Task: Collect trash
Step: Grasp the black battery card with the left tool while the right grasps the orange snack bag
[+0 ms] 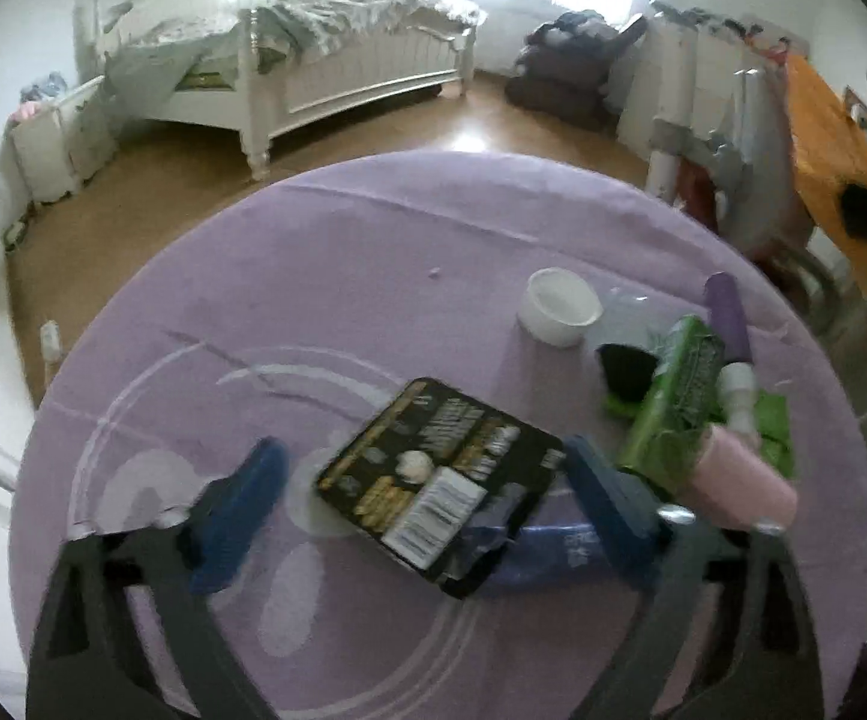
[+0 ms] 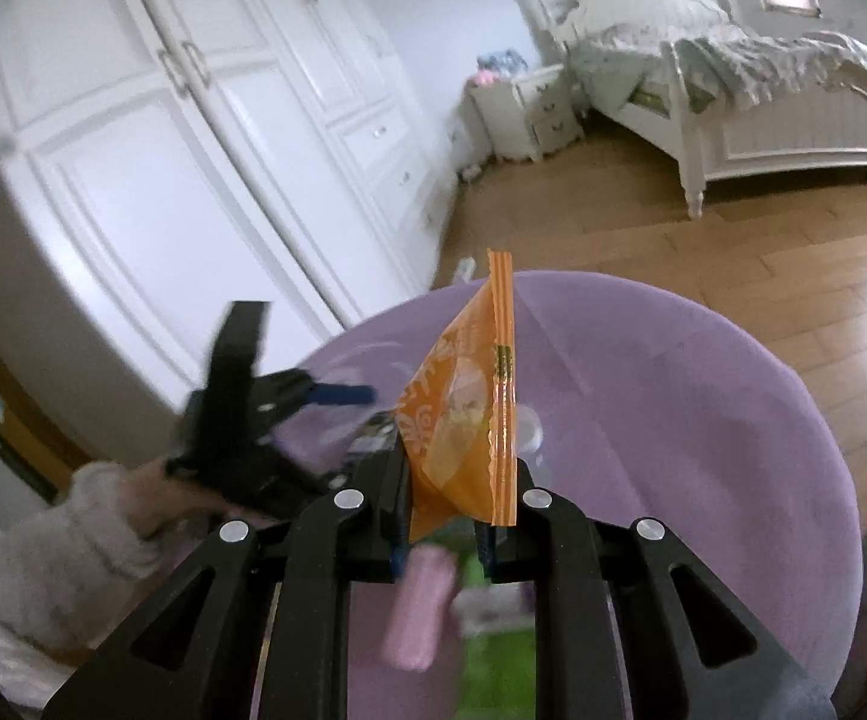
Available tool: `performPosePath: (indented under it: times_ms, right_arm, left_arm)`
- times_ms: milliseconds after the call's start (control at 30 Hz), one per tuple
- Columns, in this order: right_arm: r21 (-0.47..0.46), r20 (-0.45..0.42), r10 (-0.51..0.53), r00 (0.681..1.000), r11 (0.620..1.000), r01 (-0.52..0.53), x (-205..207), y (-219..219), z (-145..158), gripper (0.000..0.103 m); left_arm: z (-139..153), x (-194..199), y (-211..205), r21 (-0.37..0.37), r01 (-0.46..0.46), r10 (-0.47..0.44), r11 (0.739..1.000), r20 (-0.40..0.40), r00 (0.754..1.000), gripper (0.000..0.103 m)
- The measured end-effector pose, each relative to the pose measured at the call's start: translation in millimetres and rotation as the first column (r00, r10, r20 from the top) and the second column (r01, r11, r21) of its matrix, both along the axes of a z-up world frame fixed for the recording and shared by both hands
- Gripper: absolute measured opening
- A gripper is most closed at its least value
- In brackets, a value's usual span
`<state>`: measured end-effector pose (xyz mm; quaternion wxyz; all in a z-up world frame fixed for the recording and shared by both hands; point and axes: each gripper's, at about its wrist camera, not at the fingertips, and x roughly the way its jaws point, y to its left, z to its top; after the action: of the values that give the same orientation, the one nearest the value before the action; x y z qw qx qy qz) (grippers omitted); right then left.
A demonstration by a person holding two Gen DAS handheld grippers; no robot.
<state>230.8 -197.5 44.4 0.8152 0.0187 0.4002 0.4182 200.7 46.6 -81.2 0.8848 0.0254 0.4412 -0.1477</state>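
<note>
In the left wrist view my left gripper (image 1: 427,480) is open, its blue fingers on either side of a black snack packet (image 1: 439,480) lying on the round purple table (image 1: 337,276). A blue wrapper (image 1: 553,546) lies under the packet's near edge. In the right wrist view my right gripper (image 2: 451,510) is shut on an orange snack wrapper (image 2: 469,408), held upright above the table (image 2: 673,420). The left gripper (image 2: 289,402) shows there at the left, held in a sleeved hand.
A white cup (image 1: 559,306), a green packet (image 1: 679,396), a pink bottle (image 1: 739,474), a purple tube (image 1: 727,312) and a black object (image 1: 625,369) crowd the table's right side. A white bed (image 1: 325,72), a nightstand (image 2: 523,114) and a wardrobe (image 2: 193,138) stand around.
</note>
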Motion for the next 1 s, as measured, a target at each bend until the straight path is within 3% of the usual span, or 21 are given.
performPosePath:
  times_ms: [100,167,200,233,267,433,500,533,633,700,800,900,1000]
  right_arm:
    - [0.026,0.016,-0.028,0.999,0.999,0.027,-26.0,-16.9,7.2,0.017]
    - [0.055,0.016,-0.052,0.999,0.997,0.051,-39.0,-27.5,7.8,0.017]
    - [0.074,0.01,-0.068,0.998,0.995,0.067,-44.8,-30.9,6.1,0.017]
    - [0.085,0.005,-0.079,0.997,0.993,0.078,-46.6,-28.3,3.8,0.017]
    - [0.105,-0.003,-0.097,0.995,0.99,0.097,-53.8,-37.2,2.7,0.017]
    - [0.158,-0.038,-0.144,0.989,0.976,0.148,-78.4,-60.2,-6.4,0.017]
    - [0.182,-0.058,-0.153,0.987,0.97,0.161,-85.2,-68.1,-8.8,0.017]
    - [0.189,-0.063,-0.159,0.985,0.967,0.168,-90.2,-72.4,-9.7,0.017]
    - [0.202,-0.072,-0.163,0.984,0.964,0.174,-106.2,-77.9,-11.5,0.017]
    - [0.207,-0.077,-0.16,0.984,0.963,0.172,-112.3,-77.7,-13.2,0.017]
    - [0.219,-0.086,-0.16,0.983,0.96,0.175,-119.9,-76.4,-15.8,0.017]
    - [0.229,-0.099,-0.161,0.982,0.957,0.18,-121.1,-75.7,-18.9,0.017]
    - [0.229,-0.108,-0.16,0.981,0.956,0.181,-123.7,-72.0,-21.7,0.017]
  left_arm:
    - [-1.5,-0.5,-3.7,0.038,0.007,-0.007,0.999,0.002,1.0,0.079]
    - [0.4,-9.9,-4.3,0.015,-0.002,0.002,1.0,-0.003,1.0,0.074]
    - [5.6,-18.0,-4.3,-0.018,0.004,-0.004,1.0,0.02,1.0,0.064]
    - [10.0,-23.3,-6.0,-0.059,0.02,-0.018,0.998,0.03,0.999,0.035]
    - [12.1,-20.9,-6.5,-0.067,0.016,-0.014,0.998,0.025,1.0,0.028]
    - [9.7,-33.3,-15.2,0.009,-0.005,0.005,1.0,-0.008,1.0,0.028]
    - [6.2,-35.6,-8.1,0.036,-0.06,0.059,0.998,0.007,0.998,0.029]
    - [6.7,-35.3,-3.9,0.027,-0.081,0.081,0.996,0.009,0.997,0.036]
    - [13.0,-45.4,7.7,0.065,-0.188,0.182,0.98,0.076,0.98,0.098]
    - [10.0,-45.8,11.7,0.119,-0.212,0.201,0.97,0.098,0.975,0.098]
    - [-6.2,-32.3,10.9,0.116,-0.153,0.158,0.981,-0.036,0.987,0.098]
    - [-6.3,-29.8,-2.0,0.11,-0.04,0.042,0.993,-0.017,0.999,0.097]
    - [-9.2,-23.5,-3.4,0.111,-0.017,0.018,0.994,-0.009,1.0,0.097]
